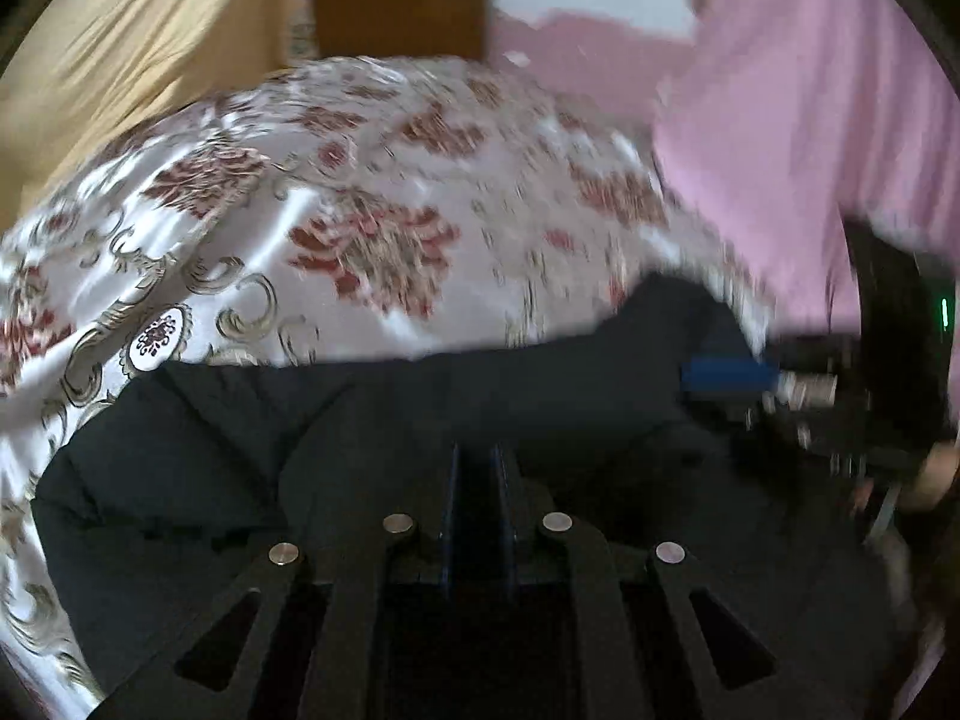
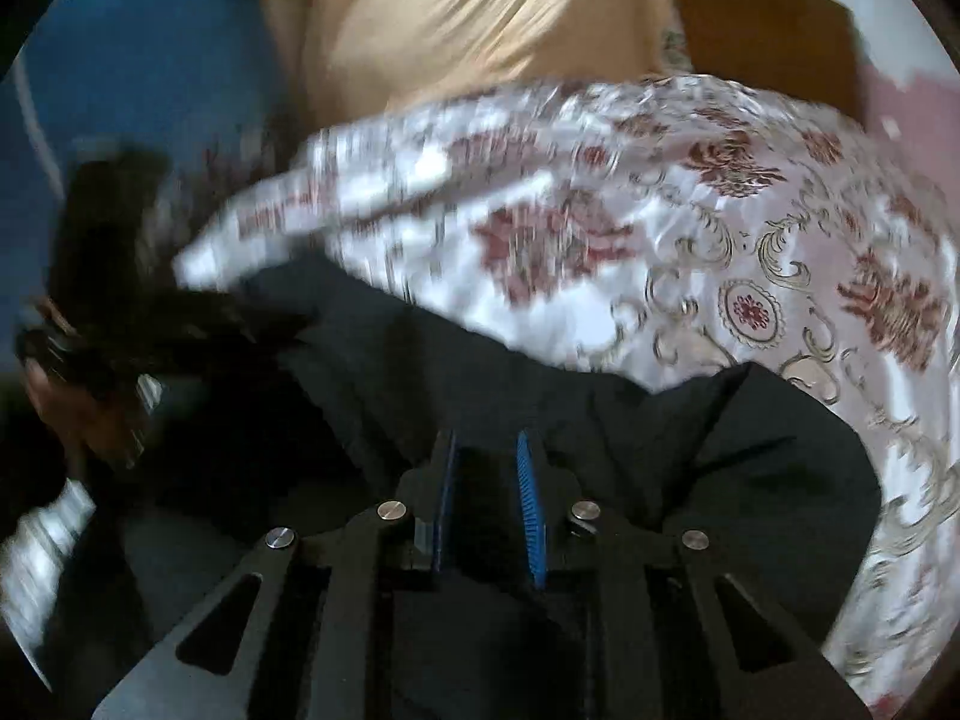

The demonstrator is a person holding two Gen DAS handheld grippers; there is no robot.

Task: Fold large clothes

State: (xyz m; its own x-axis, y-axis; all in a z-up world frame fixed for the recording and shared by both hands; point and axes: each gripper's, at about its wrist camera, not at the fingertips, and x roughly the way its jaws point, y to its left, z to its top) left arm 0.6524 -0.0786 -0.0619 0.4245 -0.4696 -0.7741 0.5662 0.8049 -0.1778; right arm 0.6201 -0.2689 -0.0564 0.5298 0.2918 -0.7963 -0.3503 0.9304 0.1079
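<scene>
A large black garment [image 1: 300,450] lies spread on a bed, and it also fills the lower half of the right wrist view [image 2: 750,480]. My left gripper [image 1: 477,456] sits low on it with its fingers nearly together and dark cloth filling the slit. My right gripper [image 2: 486,444] has its blue pads [image 2: 531,510] a narrow gap apart, with black cloth bunched between them and creases running off to the right. Each view shows the other gripper, blurred, at the garment's far end: a blue pad [image 1: 726,373] in one, a dark shape with a hand [image 2: 66,408] in the other.
The bed has a shiny white bedspread [image 1: 360,210] with red flowers and gold scrolls. A pink cloth [image 1: 810,120] hangs at the right. A tan curtain [image 1: 120,48] and a brown wooden board [image 1: 396,6] stand behind the bed. A blue surface [image 2: 150,90] is at the left.
</scene>
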